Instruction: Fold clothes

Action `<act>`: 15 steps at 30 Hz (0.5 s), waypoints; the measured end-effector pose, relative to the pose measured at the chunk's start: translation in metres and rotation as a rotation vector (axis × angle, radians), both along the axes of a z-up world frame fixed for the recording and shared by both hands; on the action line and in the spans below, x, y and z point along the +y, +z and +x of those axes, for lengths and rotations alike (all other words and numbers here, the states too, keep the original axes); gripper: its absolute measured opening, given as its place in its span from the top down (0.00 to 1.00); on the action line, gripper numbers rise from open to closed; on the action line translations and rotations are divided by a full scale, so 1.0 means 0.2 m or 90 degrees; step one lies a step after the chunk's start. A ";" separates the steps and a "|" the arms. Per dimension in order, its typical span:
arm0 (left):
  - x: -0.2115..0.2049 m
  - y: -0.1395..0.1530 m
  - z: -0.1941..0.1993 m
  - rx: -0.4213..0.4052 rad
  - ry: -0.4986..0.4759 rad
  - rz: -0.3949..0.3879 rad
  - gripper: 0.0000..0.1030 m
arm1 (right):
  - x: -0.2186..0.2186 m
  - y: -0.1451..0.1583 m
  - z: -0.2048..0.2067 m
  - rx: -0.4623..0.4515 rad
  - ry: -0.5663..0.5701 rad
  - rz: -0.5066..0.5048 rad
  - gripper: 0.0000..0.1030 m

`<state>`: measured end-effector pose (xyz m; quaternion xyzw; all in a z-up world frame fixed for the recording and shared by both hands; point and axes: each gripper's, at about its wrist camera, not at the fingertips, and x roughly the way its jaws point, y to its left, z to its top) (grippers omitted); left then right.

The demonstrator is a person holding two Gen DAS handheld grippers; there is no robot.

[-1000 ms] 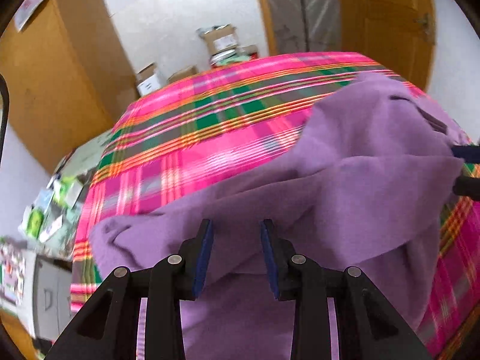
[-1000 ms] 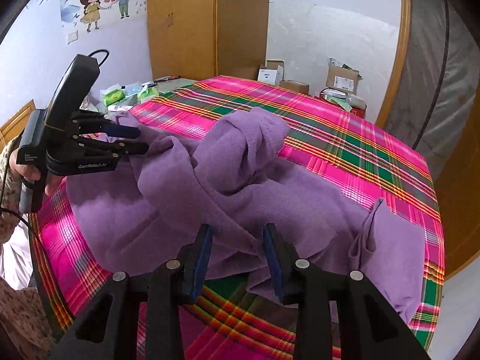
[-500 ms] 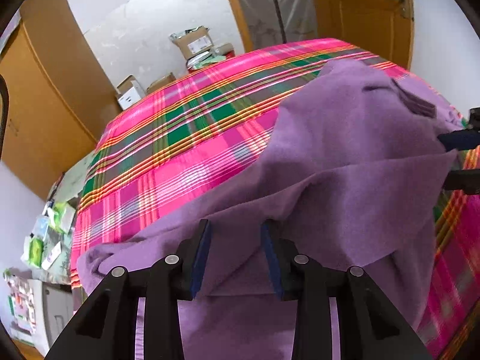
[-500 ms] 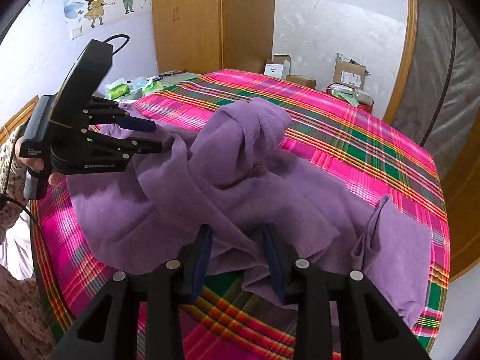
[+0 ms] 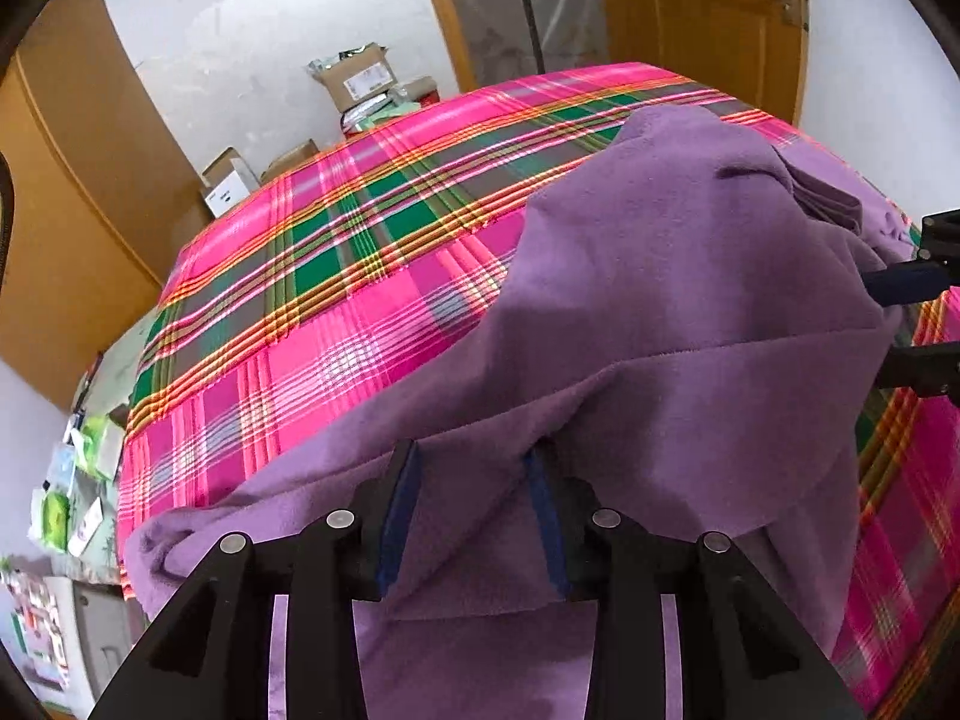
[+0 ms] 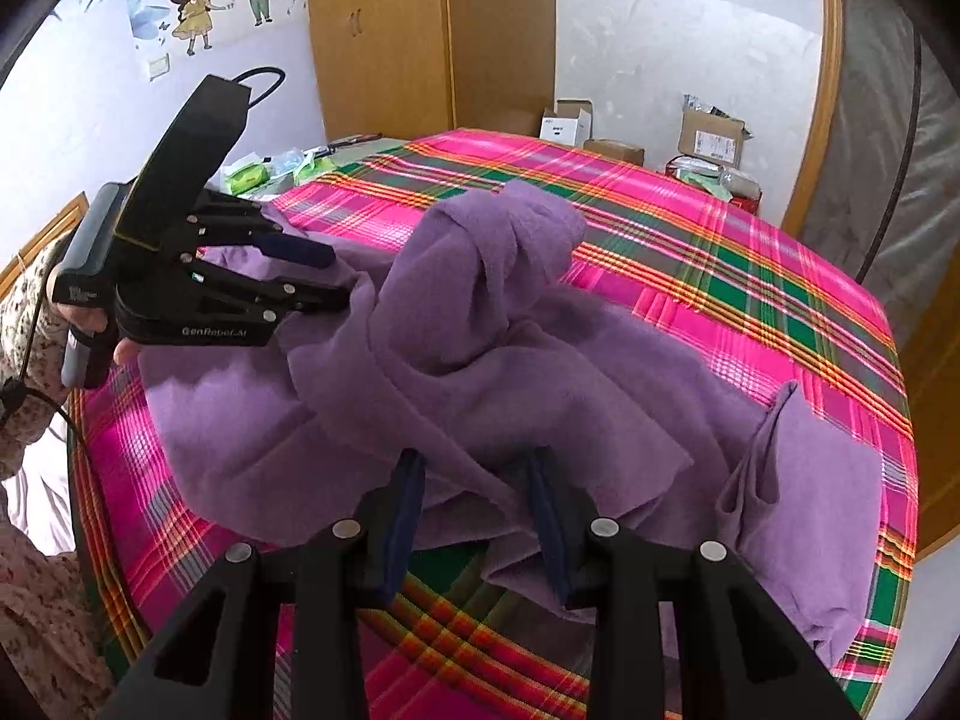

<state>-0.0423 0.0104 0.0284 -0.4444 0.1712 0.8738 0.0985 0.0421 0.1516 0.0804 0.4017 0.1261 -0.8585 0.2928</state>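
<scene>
A purple fleece garment (image 6: 480, 360) lies crumpled on a bed with a pink and green plaid cover (image 6: 720, 252); one part stands up as a knotted hump. My right gripper (image 6: 474, 480) is at the near hem, and a fold fills the gap between its pads. My left gripper (image 6: 339, 279), held by a hand (image 6: 90, 330), bites the left edge of the garment just left of the hump. In the left wrist view the garment (image 5: 660, 276) spans the left gripper (image 5: 474, 480), with a flap hanging toward the camera. The right gripper (image 5: 876, 324) shows at the right edge, holding the cloth raised.
Cardboard boxes (image 6: 711, 135) stand on the floor past the bed's far end. A wooden wardrobe (image 6: 432, 30) and a door (image 5: 720, 12) line the walls. Packets clutter a low table (image 6: 258, 171) on the left. A floral sleeve (image 6: 30, 312) is at the left edge.
My left gripper has moved right along the garment toward the hump and rolled a little, with cloth still between its pads. The right gripper has stayed put.
</scene>
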 end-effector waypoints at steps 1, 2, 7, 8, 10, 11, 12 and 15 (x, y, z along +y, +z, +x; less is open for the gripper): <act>-0.01 0.00 -0.01 -0.005 0.000 0.005 0.64 | 0.00 0.00 0.00 0.001 0.001 0.003 0.67; -0.01 0.01 -0.02 -0.007 0.002 0.009 0.80 | 0.00 0.00 0.00 0.003 0.001 0.007 0.72; -0.05 0.05 -0.04 0.000 0.018 0.044 0.95 | -0.01 0.03 -0.01 0.014 0.005 0.006 0.90; -0.06 0.06 -0.04 0.004 0.021 0.049 0.95 | -0.01 0.05 -0.01 0.018 0.007 0.004 0.92; -0.08 0.08 -0.04 0.015 0.027 0.058 0.96 | -0.01 0.08 -0.01 0.024 0.011 -0.003 0.92; -0.09 0.11 -0.04 0.025 0.031 0.060 0.97 | -0.01 0.10 -0.02 0.028 0.012 -0.009 0.94; -0.10 0.13 -0.04 0.034 0.035 0.062 0.97 | -0.01 0.13 -0.02 0.033 0.012 -0.013 0.95; -0.15 0.20 -0.04 0.059 0.055 0.077 0.97 | -0.01 0.22 -0.04 0.047 0.017 -0.029 0.95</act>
